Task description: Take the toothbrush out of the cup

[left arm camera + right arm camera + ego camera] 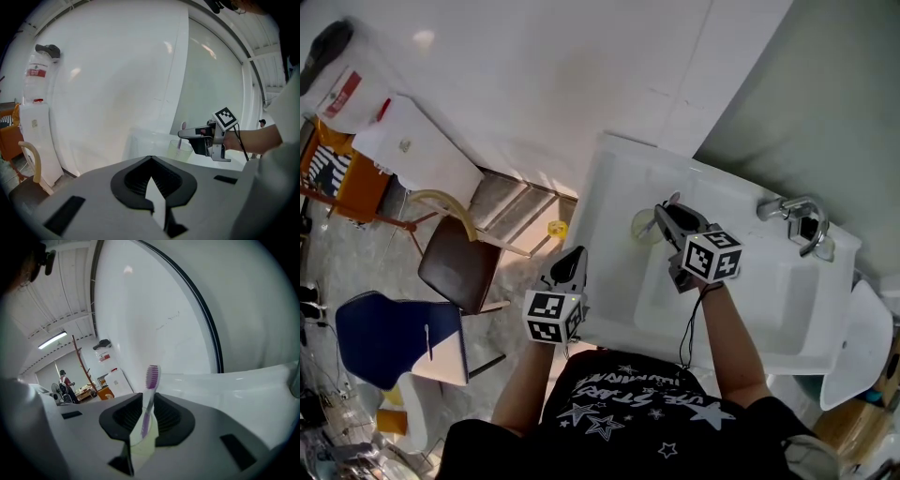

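- Count: one toothbrush (148, 401), one cup (643, 226), one sink (750, 309), one faucet (792, 211), two hand-held grippers, two chairs.
- Right gripper (664, 217): jaws drawn in narrow and pinching the toothbrush handle, one pad on each side. It is over the sink's rim, at the end away from the faucet.
- Toothbrush: stands nearly upright between those pads with its bristle head above them. Its lower handle runs down into the cup.
- Cup: sits on the sink's flat rim, directly under the right gripper's jaws.
- Left gripper (150, 158): jaw tips pressed together with nothing between them. It is held off the sink's left edge, clear of the basin.
- Materials: the toothbrush has a white and purple plastic handle with purple bristles.
- The cup is pale green, translucent and round.
- The sink is glossy white and rectangular, and the faucet is shiny metal.
- The gripper pads are black and ribbed, set in grey bodies.
- Chairs: a brown-seated chair (459, 262) and a blue chair (380, 337) stand on the floor left of the sink.
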`<action>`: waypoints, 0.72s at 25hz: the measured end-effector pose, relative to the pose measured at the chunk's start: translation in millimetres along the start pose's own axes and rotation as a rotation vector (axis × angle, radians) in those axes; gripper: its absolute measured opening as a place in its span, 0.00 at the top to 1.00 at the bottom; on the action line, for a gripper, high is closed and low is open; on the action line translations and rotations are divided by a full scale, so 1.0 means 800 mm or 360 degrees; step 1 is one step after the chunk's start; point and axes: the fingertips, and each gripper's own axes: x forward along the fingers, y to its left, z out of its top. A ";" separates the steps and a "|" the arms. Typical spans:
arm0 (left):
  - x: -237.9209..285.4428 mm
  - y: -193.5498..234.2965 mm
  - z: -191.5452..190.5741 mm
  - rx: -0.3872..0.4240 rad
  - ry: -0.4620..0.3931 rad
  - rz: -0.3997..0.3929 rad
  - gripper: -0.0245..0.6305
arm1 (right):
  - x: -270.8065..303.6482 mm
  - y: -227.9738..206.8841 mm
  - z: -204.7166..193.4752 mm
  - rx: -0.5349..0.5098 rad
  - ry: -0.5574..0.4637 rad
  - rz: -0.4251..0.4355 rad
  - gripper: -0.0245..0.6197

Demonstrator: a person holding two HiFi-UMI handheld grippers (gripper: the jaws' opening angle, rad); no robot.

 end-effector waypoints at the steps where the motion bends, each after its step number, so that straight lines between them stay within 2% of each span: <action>1: 0.001 -0.001 -0.001 0.0004 0.0005 -0.0001 0.94 | -0.001 -0.001 0.001 0.0008 -0.0009 -0.0001 0.86; 3: 0.001 -0.004 0.000 0.0018 0.0010 -0.0006 0.94 | -0.002 -0.002 0.004 0.0024 -0.0024 0.0004 0.89; 18: -0.023 -0.026 0.010 0.0076 -0.0021 0.0001 0.94 | -0.051 0.020 0.051 0.0021 -0.0236 0.0063 0.90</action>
